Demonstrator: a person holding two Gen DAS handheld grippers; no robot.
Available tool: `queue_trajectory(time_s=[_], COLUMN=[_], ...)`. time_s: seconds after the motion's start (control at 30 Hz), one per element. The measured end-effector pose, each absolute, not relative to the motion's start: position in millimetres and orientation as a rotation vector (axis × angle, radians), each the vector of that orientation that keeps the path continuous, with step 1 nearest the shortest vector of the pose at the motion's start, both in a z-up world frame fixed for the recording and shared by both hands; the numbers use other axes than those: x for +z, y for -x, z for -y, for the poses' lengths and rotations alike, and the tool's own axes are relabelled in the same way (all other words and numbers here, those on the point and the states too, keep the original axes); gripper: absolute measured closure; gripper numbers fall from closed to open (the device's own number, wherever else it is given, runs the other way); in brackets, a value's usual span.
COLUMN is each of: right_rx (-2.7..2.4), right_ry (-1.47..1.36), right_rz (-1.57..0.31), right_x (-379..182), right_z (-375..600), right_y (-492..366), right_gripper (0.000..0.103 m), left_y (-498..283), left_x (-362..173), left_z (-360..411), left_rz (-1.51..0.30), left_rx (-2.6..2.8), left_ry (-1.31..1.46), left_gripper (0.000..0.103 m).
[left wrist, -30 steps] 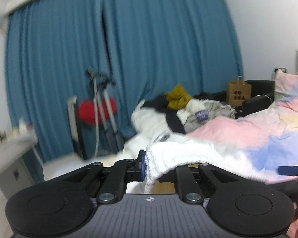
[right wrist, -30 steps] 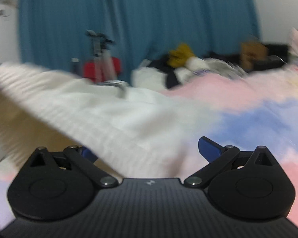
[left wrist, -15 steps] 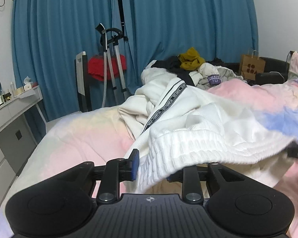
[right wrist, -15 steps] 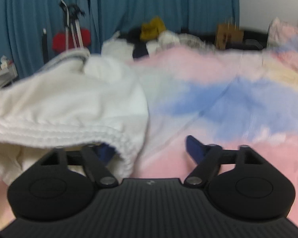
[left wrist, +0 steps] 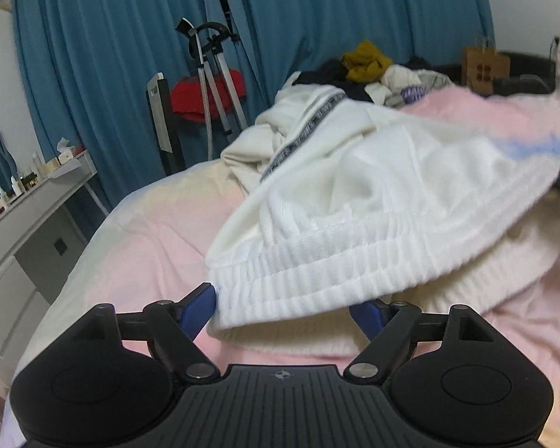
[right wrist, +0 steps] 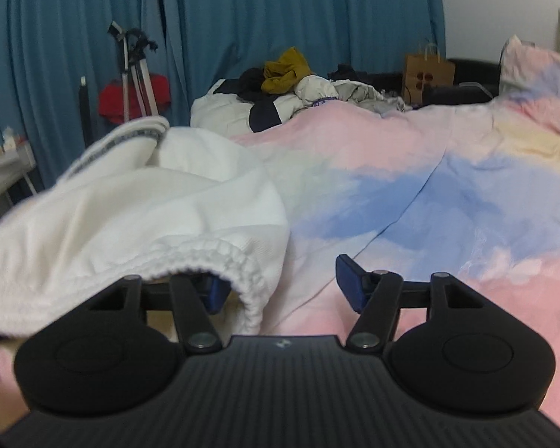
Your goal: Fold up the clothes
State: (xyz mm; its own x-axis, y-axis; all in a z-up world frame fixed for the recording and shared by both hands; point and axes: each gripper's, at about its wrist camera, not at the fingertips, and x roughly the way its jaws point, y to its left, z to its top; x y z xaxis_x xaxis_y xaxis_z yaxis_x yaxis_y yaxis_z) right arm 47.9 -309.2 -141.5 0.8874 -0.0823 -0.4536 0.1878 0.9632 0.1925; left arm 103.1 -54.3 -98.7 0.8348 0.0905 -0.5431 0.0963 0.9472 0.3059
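Observation:
A white knit sweater point(left wrist: 373, 194) with a ribbed hem and a dark patterned band lies bunched on the pastel duvet point(left wrist: 138, 246). My left gripper point(left wrist: 282, 313) sits low at the hem. Its jaws are opening, and the hem lies loose between and over the blue pads point(left wrist: 198, 310), which do not press on it. In the right wrist view another part of the sweater point(right wrist: 130, 216) drapes over the left finger. My right gripper point(right wrist: 282, 287) is closing, with the rolled hem edge between the jaws but not pinched.
A heap of other clothes point(right wrist: 283, 86) lies at the far end of the bed point(right wrist: 429, 186) before blue curtains point(left wrist: 317, 18). A stand with a red cloth point(left wrist: 205, 93) and a white desk point(left wrist: 30, 205) are to the left. A paper bag point(right wrist: 427, 71) stands far right.
My left gripper came down towards the bed and its jaws spread, letting go of the hem. The right jaws narrowed. The sweater sank onto the duvet.

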Motion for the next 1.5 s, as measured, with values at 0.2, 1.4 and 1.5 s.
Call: queue_trajectory(time_s=[0.2,1.4,1.5], right_rx=[-0.134,0.683,0.746], right_ry=[-0.244,-0.412,-0.378], right_rz=[-0.399,-0.549,-0.617], right_x=[-125.4,-95.1,-111.8], right_z=[311.8,87.3,45.4], right_y=[-38.6,-6.0,-36.3], right_gripper=[0.09,0.09,0.089], left_y=[-102.6,-165.7,-191.0], left_x=[-111.4,117.4,82.2], left_z=[55.7,-229.3,-281.6], left_rz=[-0.617,-0.259,-0.358], left_rx=[0.03,0.289,0.369], left_ry=[-0.345,0.174,0.177], left_gripper=[0.02,0.094,0.094])
